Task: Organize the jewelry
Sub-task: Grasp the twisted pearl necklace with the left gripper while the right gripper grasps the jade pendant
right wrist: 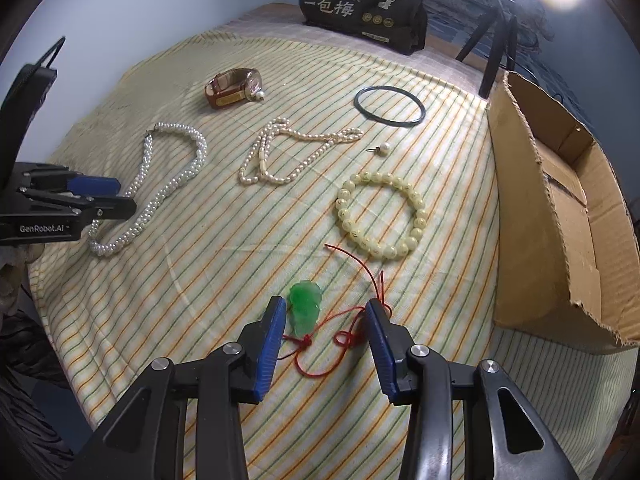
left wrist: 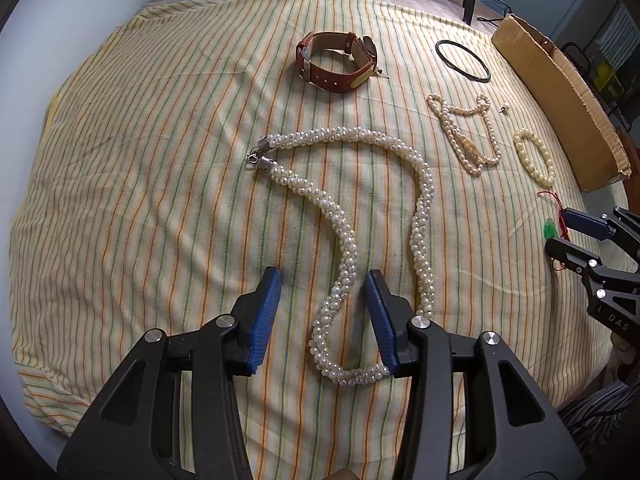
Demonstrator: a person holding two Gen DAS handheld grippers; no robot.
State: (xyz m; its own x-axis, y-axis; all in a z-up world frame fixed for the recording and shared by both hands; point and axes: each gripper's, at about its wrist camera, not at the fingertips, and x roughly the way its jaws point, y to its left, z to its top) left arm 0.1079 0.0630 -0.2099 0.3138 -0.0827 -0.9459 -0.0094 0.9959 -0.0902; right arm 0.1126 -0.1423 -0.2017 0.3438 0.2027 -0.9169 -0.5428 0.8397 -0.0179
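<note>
Left wrist view shows the left claw (left wrist: 323,280) spread wide and low over the striped cloth (left wrist: 160,160), its blue pads on either side of one run of the twisted pearl necklace (left wrist: 348,240) without pinching it; the rope loops away toward the middle of the bench, its clasp lying at the far end of the loop. Right wrist view shows the right claw (right wrist: 326,312) likewise spread, straddling the green jade pendant (right wrist: 305,307) and the tangle of its red cord (right wrist: 340,336), which lie near the front edge of the bench. Beyond them sit the cream bead bracelet (right wrist: 380,216), a thinner pearl strand (right wrist: 288,152), a loose pearl stud (right wrist: 382,148), a black bangle (right wrist: 390,105) and a brown leather watch (right wrist: 234,88), with the open cardboard box (right wrist: 560,220) along the right edge and a dark printed bag (right wrist: 360,8) at the far edge. The risks I see: the left claw would catch only one side of the necklace, so the rest may trail and drag the cloth or snag on lifting; the right pads could close on the slick pendant off-centre and squirt it out, or grip only the thin cord, leaving the pendant swinging into the bracelet on its way to the box.
</note>
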